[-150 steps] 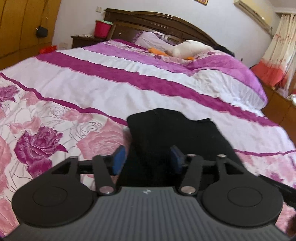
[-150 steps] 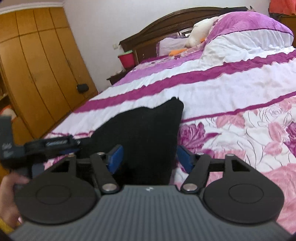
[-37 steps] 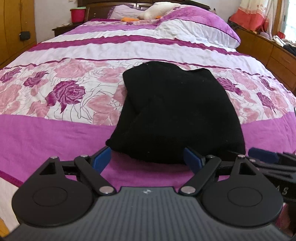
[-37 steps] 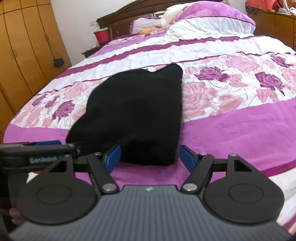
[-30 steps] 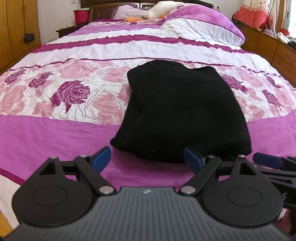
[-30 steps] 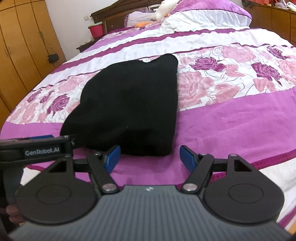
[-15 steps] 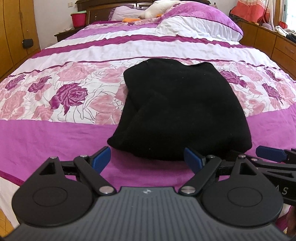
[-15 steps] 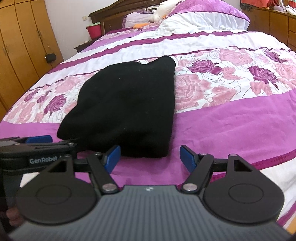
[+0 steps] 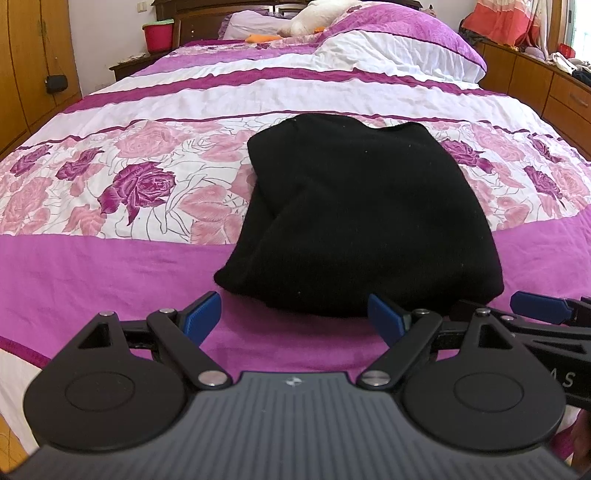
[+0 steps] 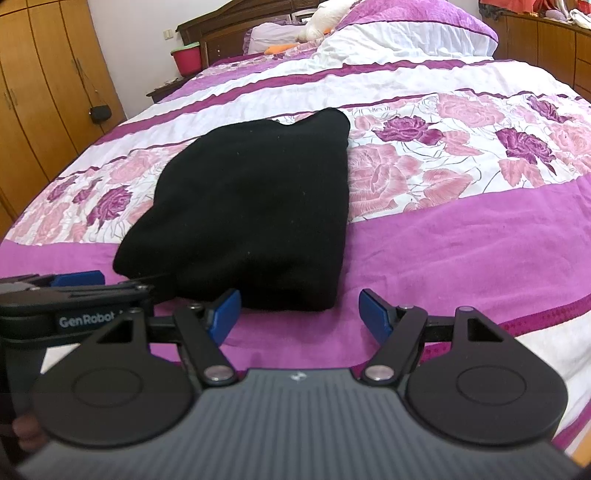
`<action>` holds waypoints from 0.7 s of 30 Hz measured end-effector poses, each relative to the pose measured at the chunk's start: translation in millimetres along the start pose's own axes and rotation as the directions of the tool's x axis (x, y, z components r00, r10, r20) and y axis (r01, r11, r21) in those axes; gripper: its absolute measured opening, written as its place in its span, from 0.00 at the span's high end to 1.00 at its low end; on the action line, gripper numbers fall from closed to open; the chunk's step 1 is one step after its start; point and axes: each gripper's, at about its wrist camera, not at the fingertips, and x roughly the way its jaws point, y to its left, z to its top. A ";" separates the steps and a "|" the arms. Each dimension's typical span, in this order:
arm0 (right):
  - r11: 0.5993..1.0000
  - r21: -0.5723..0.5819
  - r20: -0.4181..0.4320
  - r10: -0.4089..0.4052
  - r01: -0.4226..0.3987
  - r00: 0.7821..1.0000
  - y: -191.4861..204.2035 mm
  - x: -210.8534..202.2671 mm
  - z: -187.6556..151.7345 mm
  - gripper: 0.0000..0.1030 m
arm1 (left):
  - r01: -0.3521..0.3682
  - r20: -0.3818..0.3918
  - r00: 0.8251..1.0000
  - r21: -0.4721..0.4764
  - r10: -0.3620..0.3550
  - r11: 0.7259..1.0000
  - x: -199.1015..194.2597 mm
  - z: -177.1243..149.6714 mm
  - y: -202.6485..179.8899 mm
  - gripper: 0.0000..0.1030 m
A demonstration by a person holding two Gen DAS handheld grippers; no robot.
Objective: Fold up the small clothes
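A black knit garment (image 9: 362,218) lies folded into a compact bundle on the pink and purple flowered bedspread (image 9: 110,258); it also shows in the right wrist view (image 10: 255,206). My left gripper (image 9: 295,317) is open and empty, just short of the garment's near edge. My right gripper (image 10: 301,314) is open and empty, also just short of the near edge, at its right corner. The left gripper's side (image 10: 74,317) shows at the left of the right wrist view. The right gripper's blue fingertip (image 9: 539,306) shows at the right of the left wrist view.
The bed's foot edge is right below the grippers. A pillow (image 9: 399,48) and a plush toy (image 9: 317,14) lie at the head of the bed. A red bucket (image 9: 159,37) stands on a nightstand. Wooden wardrobes (image 10: 44,103) are left, drawers (image 9: 554,88) right.
Five seconds ago both grippers were over the garment farther up the bed; they have since drawn back to the foot edge, open. In the last second they only drifted slightly.
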 end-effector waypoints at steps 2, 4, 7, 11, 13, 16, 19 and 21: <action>1.000 0.001 -0.002 0.000 0.000 1.000 -0.2 0.0 -0.2 0.30 | -0.001 0.000 1.000 -0.001 0.001 1.000 -0.1 -0.3 -0.2 0.13; 1.000 0.001 -0.002 0.000 0.000 1.000 -0.4 0.2 -0.3 0.30 | -0.002 -0.001 1.000 -0.002 0.002 1.000 0.0 -0.5 -0.6 0.13; 1.000 0.001 -0.002 0.000 0.000 1.000 -0.2 0.3 -0.2 0.30 | -0.004 0.002 1.000 0.000 0.004 1.000 -0.2 -0.6 -0.7 0.13; 1.000 0.000 -0.002 -0.001 0.001 1.000 0.0 0.3 -0.5 0.30 | -0.007 0.004 1.000 0.000 0.007 1.000 -0.9 -1.4 -0.3 0.13; 1.000 0.001 -0.002 0.000 0.000 1.000 -0.1 0.4 -0.3 0.30 | -0.006 0.004 1.000 -0.001 0.006 1.000 -1.0 -1.4 -0.3 0.13; 1.000 0.001 -0.002 -0.001 0.001 1.000 0.0 0.3 -0.5 0.30 | -0.006 0.005 1.000 0.000 0.006 1.000 -1.0 -1.5 -0.1 0.13; 1.000 0.001 -0.002 0.000 0.000 1.000 0.0 0.4 -0.4 0.30 | -0.006 0.004 1.000 -0.001 0.006 1.000 -1.0 -1.5 -0.1 0.13; 1.000 0.000 -0.002 -0.001 0.001 1.000 0.1 0.3 -0.4 0.30 | -0.007 0.004 1.000 0.000 0.007 1.000 -0.9 -1.6 -0.1 0.13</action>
